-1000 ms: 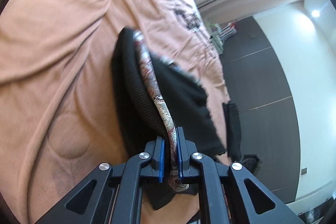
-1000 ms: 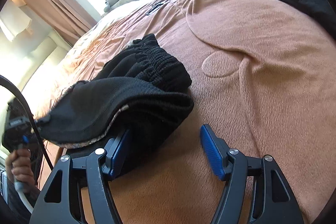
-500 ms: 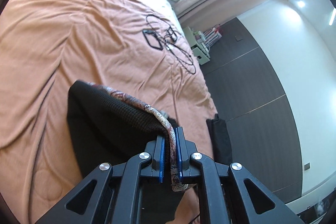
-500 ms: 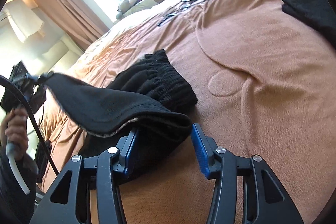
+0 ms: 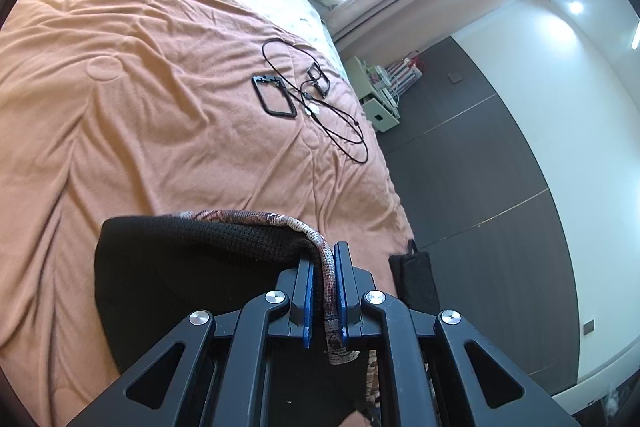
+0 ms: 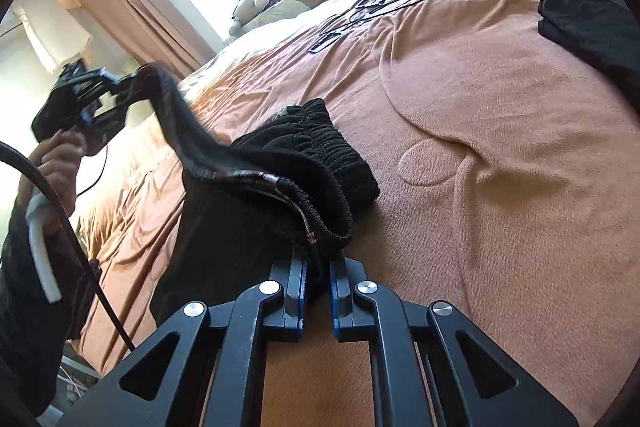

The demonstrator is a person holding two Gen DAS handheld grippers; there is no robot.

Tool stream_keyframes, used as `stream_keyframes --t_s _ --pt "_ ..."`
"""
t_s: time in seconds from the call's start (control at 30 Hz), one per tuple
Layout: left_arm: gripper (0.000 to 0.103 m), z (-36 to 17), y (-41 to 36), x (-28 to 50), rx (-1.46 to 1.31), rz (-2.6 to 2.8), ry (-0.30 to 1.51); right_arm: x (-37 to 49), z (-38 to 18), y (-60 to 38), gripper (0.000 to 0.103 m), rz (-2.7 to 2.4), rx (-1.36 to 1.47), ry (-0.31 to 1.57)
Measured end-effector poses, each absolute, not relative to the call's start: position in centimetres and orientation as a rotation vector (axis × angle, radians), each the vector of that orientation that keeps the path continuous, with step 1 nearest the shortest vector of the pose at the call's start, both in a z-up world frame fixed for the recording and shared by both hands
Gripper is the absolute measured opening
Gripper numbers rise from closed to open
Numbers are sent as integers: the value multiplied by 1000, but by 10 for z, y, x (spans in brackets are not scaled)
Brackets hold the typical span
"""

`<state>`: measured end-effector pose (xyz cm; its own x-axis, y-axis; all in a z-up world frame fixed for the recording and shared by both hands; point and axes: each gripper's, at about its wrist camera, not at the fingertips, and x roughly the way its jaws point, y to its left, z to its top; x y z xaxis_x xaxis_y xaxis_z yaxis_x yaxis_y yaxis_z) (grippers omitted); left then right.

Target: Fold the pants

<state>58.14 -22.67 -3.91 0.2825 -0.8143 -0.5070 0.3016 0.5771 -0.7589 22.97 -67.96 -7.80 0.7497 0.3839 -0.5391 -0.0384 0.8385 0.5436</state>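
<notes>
Orange bedspread point(image 5: 168, 115) fills both views. Only our left wrist view shows the cable point(image 5: 340, 131) lying flat; only the right shows our left hand point(image 6: 60, 155) raised. Black pants point(image 6: 248, 227) hang between us: left gripper point(image 5: 323, 291) clamps their patterned hem, right gripper point(image 6: 318, 287) pinches the near fold.

The left gripper point(image 5: 323, 291) clamps the patterned hem of black pants point(image 5: 192, 267) above an orange bed point(image 5: 140, 107) strewn with cables point(image 5: 340, 123).
</notes>
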Motion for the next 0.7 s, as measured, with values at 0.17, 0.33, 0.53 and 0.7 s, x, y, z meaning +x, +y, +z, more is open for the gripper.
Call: stream_keyframes --t_s 0.17,0.33,0.53,0.7 --pt "10 -44 -251 601 -575 -812 1049 227 -81 -684 5 259 563 712" --pt "10 -55 -278 614 -540 -805 1082 226 -85 -687 5 286 601 731" --pt "44 -77 -286 616 -539 -745 1126 230 -93 -697 5 273 639 755" --pt "52 -94 -264 606 -522 -687 1156 231 -94 -697 5 269 651 761"
